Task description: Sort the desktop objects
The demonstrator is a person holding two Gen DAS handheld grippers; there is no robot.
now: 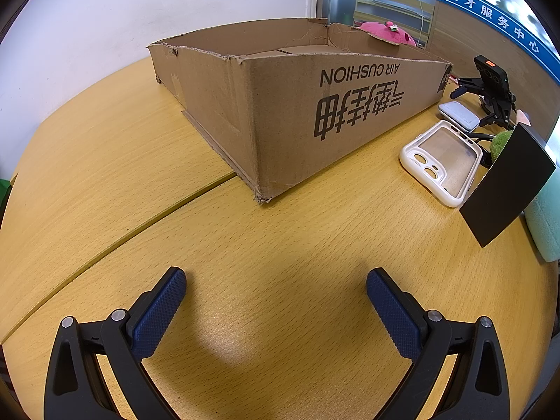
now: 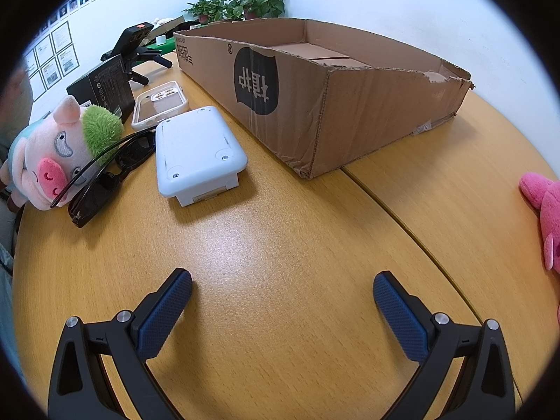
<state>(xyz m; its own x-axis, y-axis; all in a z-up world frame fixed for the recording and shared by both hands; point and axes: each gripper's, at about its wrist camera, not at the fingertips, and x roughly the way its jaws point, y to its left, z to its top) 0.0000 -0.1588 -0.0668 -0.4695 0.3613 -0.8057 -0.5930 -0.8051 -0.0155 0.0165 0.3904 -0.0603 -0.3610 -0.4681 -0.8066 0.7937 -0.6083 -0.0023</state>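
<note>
A shallow cardboard box lies open on the wooden table, its inside bare as far as I see. In the right wrist view, left of the box, lie a white device, a white phone case, black sunglasses, a pig plush and a black carton. A pink plush sits at the right edge. My left gripper is open over bare table, short of the box corner. My right gripper is open too, short of the white device.
In the left wrist view the phone case, the black carton and the white device sit right of the box. A phone on a small black tripod stands behind them. A seam crosses the table.
</note>
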